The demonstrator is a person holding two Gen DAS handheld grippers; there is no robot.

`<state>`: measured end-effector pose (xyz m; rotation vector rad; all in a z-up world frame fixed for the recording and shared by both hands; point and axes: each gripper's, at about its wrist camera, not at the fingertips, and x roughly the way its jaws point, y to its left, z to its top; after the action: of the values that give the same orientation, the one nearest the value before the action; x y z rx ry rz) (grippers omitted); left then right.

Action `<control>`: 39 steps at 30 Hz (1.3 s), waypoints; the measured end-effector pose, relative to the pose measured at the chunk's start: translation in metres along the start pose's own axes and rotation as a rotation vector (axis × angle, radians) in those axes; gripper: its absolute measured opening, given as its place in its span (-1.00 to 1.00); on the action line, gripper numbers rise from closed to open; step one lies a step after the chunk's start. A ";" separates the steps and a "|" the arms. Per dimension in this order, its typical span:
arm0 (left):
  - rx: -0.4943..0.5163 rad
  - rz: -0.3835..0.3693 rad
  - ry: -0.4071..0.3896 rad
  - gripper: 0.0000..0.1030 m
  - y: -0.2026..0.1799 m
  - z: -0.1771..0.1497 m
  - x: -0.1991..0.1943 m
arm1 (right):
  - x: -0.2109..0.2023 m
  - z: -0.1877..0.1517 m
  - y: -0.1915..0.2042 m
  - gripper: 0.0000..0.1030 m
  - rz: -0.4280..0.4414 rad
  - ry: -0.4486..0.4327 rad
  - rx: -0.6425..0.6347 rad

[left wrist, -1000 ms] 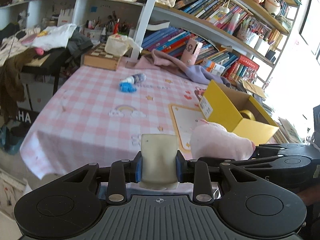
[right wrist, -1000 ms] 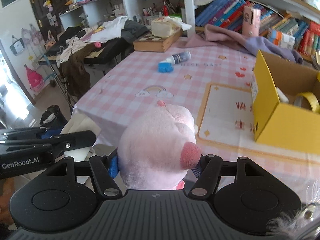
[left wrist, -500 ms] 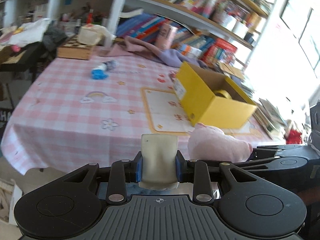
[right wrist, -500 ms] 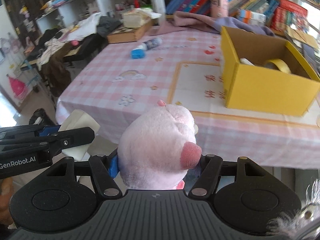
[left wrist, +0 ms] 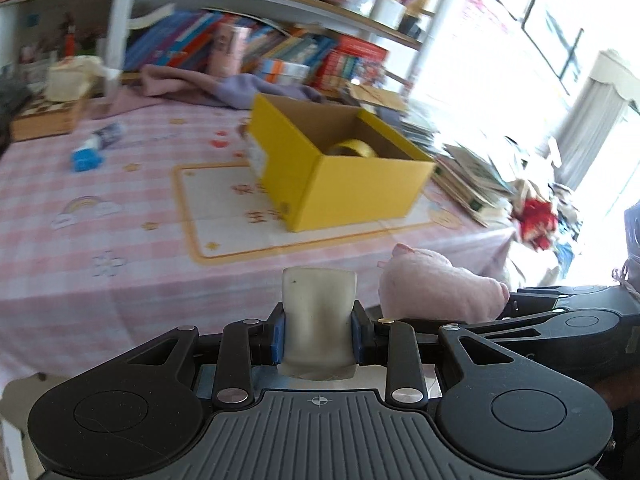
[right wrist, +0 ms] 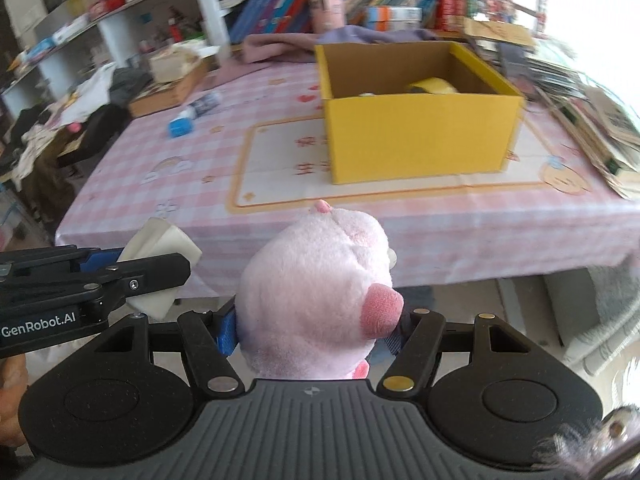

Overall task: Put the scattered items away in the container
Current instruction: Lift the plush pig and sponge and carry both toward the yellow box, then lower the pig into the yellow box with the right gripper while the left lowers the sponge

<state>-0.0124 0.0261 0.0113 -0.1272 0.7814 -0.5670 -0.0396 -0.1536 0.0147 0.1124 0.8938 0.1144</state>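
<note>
My left gripper (left wrist: 319,334) is shut on a cream-white block (left wrist: 319,312), held off the table's near edge; it also shows in the right wrist view (right wrist: 160,256). My right gripper (right wrist: 316,332) is shut on a pink plush pig (right wrist: 316,292), which also shows in the left wrist view (left wrist: 436,294) to the right of the left gripper. The open yellow box (right wrist: 416,136) stands on the pink checked tablecloth (right wrist: 192,184) ahead, with a yellow tape roll (right wrist: 432,86) inside. A blue-capped tube (right wrist: 192,114) lies on the table at the far left.
A purple cloth (left wrist: 224,88) and a wooden box (left wrist: 44,120) lie along the table's back, under crowded bookshelves (left wrist: 280,52). Stacked books (right wrist: 600,120) sit at the table's right edge. A chair with clothes (right wrist: 80,120) stands left of the table.
Both grippers, still holding their items, have swung right and closer, so the yellow box now sits nearly straight ahead of them. The views are motion-blurred.
</note>
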 end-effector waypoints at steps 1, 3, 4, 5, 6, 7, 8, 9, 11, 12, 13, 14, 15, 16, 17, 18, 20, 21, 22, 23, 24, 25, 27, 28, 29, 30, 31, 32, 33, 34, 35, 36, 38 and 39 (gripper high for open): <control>0.008 -0.016 0.006 -0.44 -0.005 0.000 0.004 | -0.003 -0.003 -0.006 0.24 -0.014 -0.001 0.015; 0.028 -0.047 0.020 -0.43 -0.015 0.001 0.012 | -0.010 -0.009 -0.019 0.24 -0.044 -0.005 0.051; 0.040 -0.063 0.026 -0.43 -0.021 0.001 0.016 | -0.014 -0.011 -0.026 0.24 -0.059 -0.007 0.070; 0.053 -0.076 0.032 -0.43 -0.026 0.001 0.019 | -0.016 -0.013 -0.032 0.24 -0.072 -0.010 0.089; 0.065 -0.088 0.037 -0.43 -0.031 0.001 0.022 | -0.018 -0.015 -0.038 0.24 -0.081 -0.014 0.104; 0.076 -0.098 0.040 -0.44 -0.036 0.002 0.025 | -0.021 -0.017 -0.044 0.24 -0.090 -0.018 0.119; 0.086 -0.107 0.043 -0.43 -0.041 0.004 0.028 | -0.023 -0.018 -0.049 0.24 -0.099 -0.023 0.132; 0.094 -0.115 0.045 -0.43 -0.046 0.004 0.031 | -0.025 -0.020 -0.054 0.24 -0.108 -0.026 0.143; 0.106 -0.130 0.052 -0.43 -0.053 0.006 0.036 | -0.028 -0.022 -0.062 0.24 -0.122 -0.029 0.160; 0.112 -0.137 0.056 -0.43 -0.057 0.007 0.039 | -0.029 -0.022 -0.066 0.24 -0.128 -0.030 0.168; 0.119 -0.145 0.059 -0.44 -0.060 0.008 0.042 | -0.030 -0.022 -0.070 0.24 -0.134 -0.033 0.177; 0.126 -0.152 0.061 -0.44 -0.063 0.009 0.044 | -0.031 -0.022 -0.073 0.24 -0.139 -0.035 0.185; 0.132 -0.158 0.063 -0.43 -0.066 0.010 0.047 | -0.031 -0.022 -0.078 0.24 -0.145 -0.038 0.193; 0.137 -0.162 0.065 -0.44 -0.068 0.011 0.049 | -0.031 -0.021 -0.082 0.24 -0.150 -0.039 0.201; 0.141 -0.166 0.067 -0.44 -0.070 0.013 0.053 | -0.030 -0.020 -0.085 0.24 -0.153 -0.038 0.208; 0.143 -0.169 0.070 -0.43 -0.071 0.014 0.056 | -0.029 -0.019 -0.088 0.24 -0.156 -0.038 0.214; 0.146 -0.172 0.074 -0.44 -0.074 0.018 0.063 | -0.027 -0.016 -0.094 0.24 -0.160 -0.037 0.221; 0.147 -0.174 0.074 -0.44 -0.075 0.021 0.066 | -0.026 -0.014 -0.097 0.24 -0.161 -0.037 0.222; 0.150 -0.175 0.072 -0.44 -0.076 0.023 0.068 | -0.024 -0.011 -0.099 0.24 -0.161 -0.038 0.221; 0.154 -0.175 0.069 -0.44 -0.076 0.026 0.071 | -0.022 -0.008 -0.102 0.24 -0.159 -0.039 0.219; 0.158 -0.174 0.063 -0.44 -0.077 0.029 0.073 | -0.020 -0.004 -0.104 0.24 -0.157 -0.041 0.216; 0.163 -0.173 0.052 -0.43 -0.078 0.033 0.074 | -0.018 0.000 -0.106 0.24 -0.156 -0.046 0.209; 0.169 -0.167 0.023 -0.43 -0.077 0.041 0.077 | -0.013 0.010 -0.107 0.24 -0.161 -0.062 0.174; 0.173 -0.158 0.005 -0.43 -0.077 0.046 0.079 | -0.010 0.015 -0.108 0.24 -0.164 -0.074 0.152; 0.175 -0.149 -0.010 -0.43 -0.077 0.053 0.082 | -0.008 0.021 -0.109 0.24 -0.166 -0.088 0.134; 0.179 -0.138 -0.023 -0.43 -0.077 0.059 0.084 | -0.007 0.027 -0.110 0.24 -0.167 -0.109 0.115; 0.186 -0.127 -0.038 -0.43 -0.077 0.066 0.087 | -0.005 0.034 -0.113 0.24 -0.168 -0.129 0.099; 0.194 -0.117 -0.055 -0.43 -0.077 0.073 0.089 | -0.003 0.042 -0.116 0.24 -0.166 -0.151 0.084; 0.204 -0.107 -0.076 -0.43 -0.078 0.081 0.091 | -0.002 0.051 -0.119 0.24 -0.161 -0.173 0.070; 0.214 -0.095 -0.097 -0.43 -0.079 0.089 0.094 | 0.000 0.061 -0.123 0.24 -0.152 -0.195 0.055; 0.220 -0.082 -0.115 -0.43 -0.081 0.097 0.096 | 0.001 0.071 -0.127 0.24 -0.145 -0.213 0.042; 0.225 -0.068 -0.136 -0.43 -0.082 0.107 0.100 | 0.002 0.083 -0.132 0.24 -0.136 -0.232 0.028; 0.232 -0.044 -0.171 -0.43 -0.083 0.123 0.106 | 0.004 0.107 -0.140 0.24 -0.117 -0.277 0.000; 0.234 -0.027 -0.183 -0.43 -0.084 0.131 0.110 | 0.005 0.119 -0.145 0.24 -0.107 -0.301 -0.012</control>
<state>0.1052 -0.1157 0.0611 0.0258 0.5316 -0.6586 0.0640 -0.3021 0.0642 0.0678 0.5973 0.0029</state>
